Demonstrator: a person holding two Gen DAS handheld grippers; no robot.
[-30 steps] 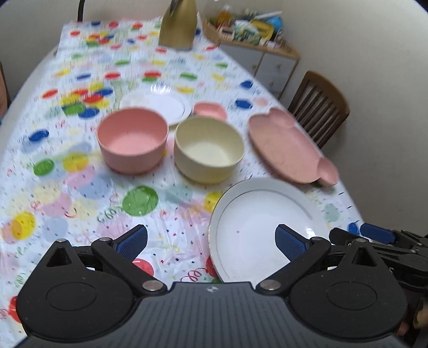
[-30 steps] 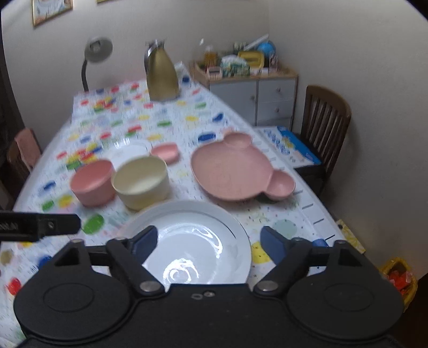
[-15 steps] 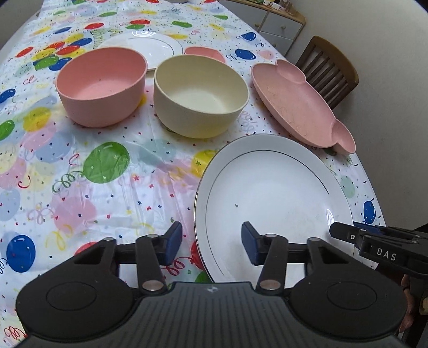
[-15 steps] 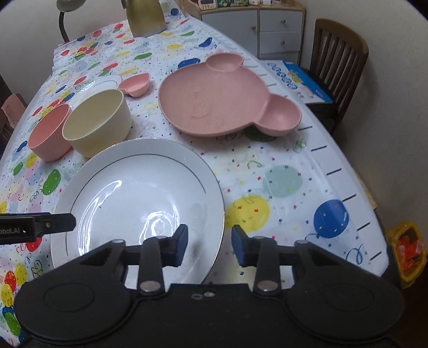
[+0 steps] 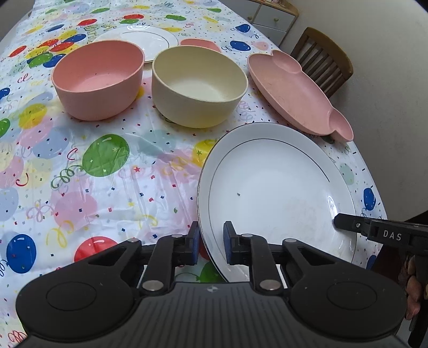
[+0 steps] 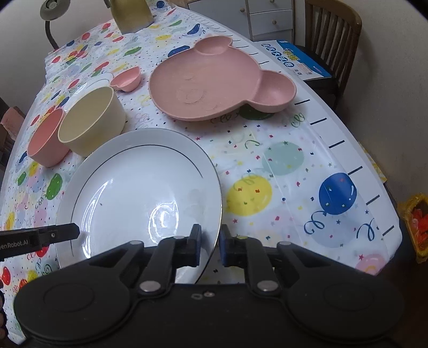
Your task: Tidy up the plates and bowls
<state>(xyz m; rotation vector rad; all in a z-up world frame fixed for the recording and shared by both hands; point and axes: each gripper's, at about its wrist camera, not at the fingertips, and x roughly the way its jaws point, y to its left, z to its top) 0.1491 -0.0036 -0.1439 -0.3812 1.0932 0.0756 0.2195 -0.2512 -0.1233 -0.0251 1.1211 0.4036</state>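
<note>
A large white plate [image 5: 272, 187] with a thin dark ring lies at the table's near edge; it also shows in the right wrist view [image 6: 139, 192]. My left gripper [image 5: 211, 243] is shut on its near left rim. My right gripper [image 6: 210, 247] is shut on its near right rim. Behind it stand a pink bowl [image 5: 99, 77] and a cream bowl [image 5: 198, 83]. A pink bear-shaped plate [image 6: 214, 80] lies to the right. A small white plate [image 5: 144, 40] and a small pink dish [image 6: 127, 79] lie farther back.
The table has a balloon-print cloth [image 5: 104, 160]. A gold jug [image 6: 131, 13] and a lamp [image 6: 52, 8] stand at the far end. A wooden chair [image 6: 331, 29] and grey drawers [image 6: 267, 16] are to the right. The table edge [image 6: 374, 182] is close on the right.
Both grippers came down and forward to the large white plate. Their jaws narrowed from wide open and closed on its near rim, one on each side.
</note>
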